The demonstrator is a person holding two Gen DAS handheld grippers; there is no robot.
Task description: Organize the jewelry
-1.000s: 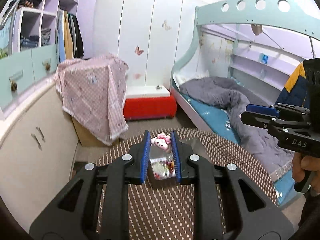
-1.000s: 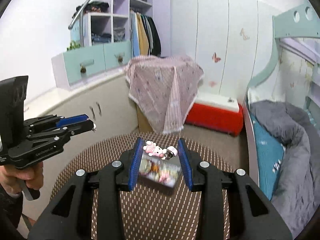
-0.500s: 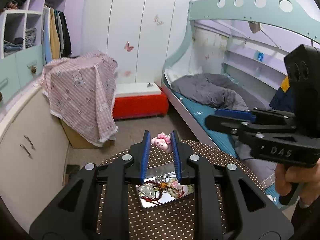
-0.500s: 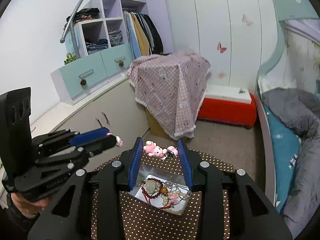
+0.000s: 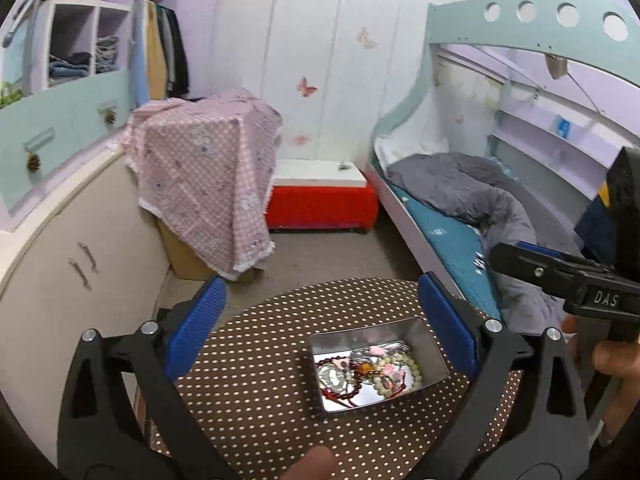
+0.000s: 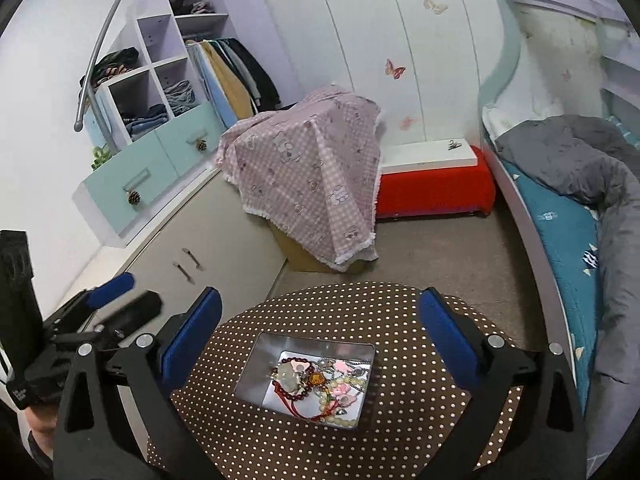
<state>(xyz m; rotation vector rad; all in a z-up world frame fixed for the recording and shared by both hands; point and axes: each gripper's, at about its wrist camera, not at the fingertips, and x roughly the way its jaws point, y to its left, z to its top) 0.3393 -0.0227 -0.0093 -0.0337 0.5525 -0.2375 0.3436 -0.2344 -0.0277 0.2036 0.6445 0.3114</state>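
Note:
An open metal tin (image 5: 430, 346) (image 6: 256, 362) sits on a round brown polka-dot table (image 5: 256, 376) (image 6: 408, 392). It holds a heap of jewelry (image 5: 366, 370) (image 6: 320, 384): red beads, pale beads, pink charms. My left gripper (image 5: 320, 332) is open and empty above the table, the tin under its right finger. My right gripper (image 6: 320, 332) is open and empty, above the tin. Each gripper also shows at the edge of the other's view, the right one (image 5: 568, 276) and the left one (image 6: 96, 308).
A box under a pink checked cloth (image 5: 204, 176) (image 6: 312, 172) stands past the table. A red bench (image 5: 320, 196) (image 6: 436, 184) is behind it. A bunk bed with a grey duvet (image 5: 472, 204) (image 6: 580, 168) is on the right, cabinets (image 5: 60, 264) (image 6: 192, 248) on the left.
Both grippers have opened wide. The pink charm that each gripper held between its fingers is gone from the fingers. Pink charms now lie in the tin.

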